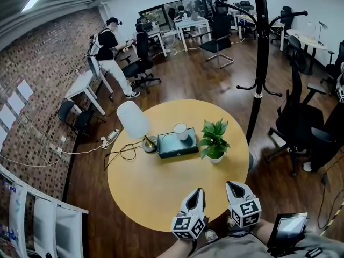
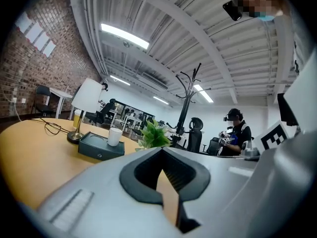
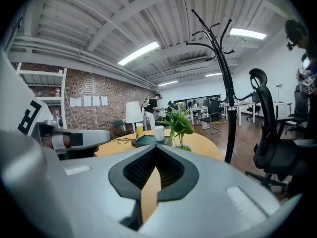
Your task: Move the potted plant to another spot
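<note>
Closed, empty fingers of left gripper (image 1: 198, 192) and right gripper (image 1: 232, 185) face leafy green potted plant (image 1: 214, 137).

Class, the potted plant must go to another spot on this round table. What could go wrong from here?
The left claw and right claw are both shut; pushed at the potted plant like that, they could tip it.
The white mug on the dark box stands close beside the leaves; a sideways move might knock it.
</note>
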A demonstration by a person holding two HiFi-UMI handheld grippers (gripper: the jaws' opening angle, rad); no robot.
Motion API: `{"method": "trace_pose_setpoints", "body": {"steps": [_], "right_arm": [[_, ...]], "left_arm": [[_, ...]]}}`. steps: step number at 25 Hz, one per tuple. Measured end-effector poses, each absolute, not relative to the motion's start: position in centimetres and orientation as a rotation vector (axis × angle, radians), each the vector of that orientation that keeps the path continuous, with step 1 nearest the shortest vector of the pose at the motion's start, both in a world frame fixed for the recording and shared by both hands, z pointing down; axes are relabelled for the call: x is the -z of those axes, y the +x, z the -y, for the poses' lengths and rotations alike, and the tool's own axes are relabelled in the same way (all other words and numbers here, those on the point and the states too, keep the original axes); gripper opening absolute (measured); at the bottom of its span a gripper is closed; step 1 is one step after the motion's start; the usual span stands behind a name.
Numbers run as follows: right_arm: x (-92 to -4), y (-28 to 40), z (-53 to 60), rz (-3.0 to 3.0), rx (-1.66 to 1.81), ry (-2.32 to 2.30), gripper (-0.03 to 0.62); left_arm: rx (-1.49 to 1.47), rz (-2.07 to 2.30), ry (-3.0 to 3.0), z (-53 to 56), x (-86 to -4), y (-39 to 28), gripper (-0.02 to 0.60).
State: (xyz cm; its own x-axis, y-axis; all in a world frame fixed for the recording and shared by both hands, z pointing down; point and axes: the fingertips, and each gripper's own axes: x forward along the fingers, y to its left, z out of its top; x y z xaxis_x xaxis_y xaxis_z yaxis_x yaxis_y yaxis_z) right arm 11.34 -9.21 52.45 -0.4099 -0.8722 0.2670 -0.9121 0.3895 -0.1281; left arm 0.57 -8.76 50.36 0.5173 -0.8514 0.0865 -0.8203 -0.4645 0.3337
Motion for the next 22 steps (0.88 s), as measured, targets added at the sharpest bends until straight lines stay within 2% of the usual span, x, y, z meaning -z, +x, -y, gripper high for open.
{"method": "trace_pose_setpoints", "body": {"steps": [22], "right_arm": [[-61.7,12.3,22.0,2.398,-0.412,1.503,0.006]], "left_arm": [[-0.034,1.427,2.299,20.5,-59.6,1.2,0.0]]}}
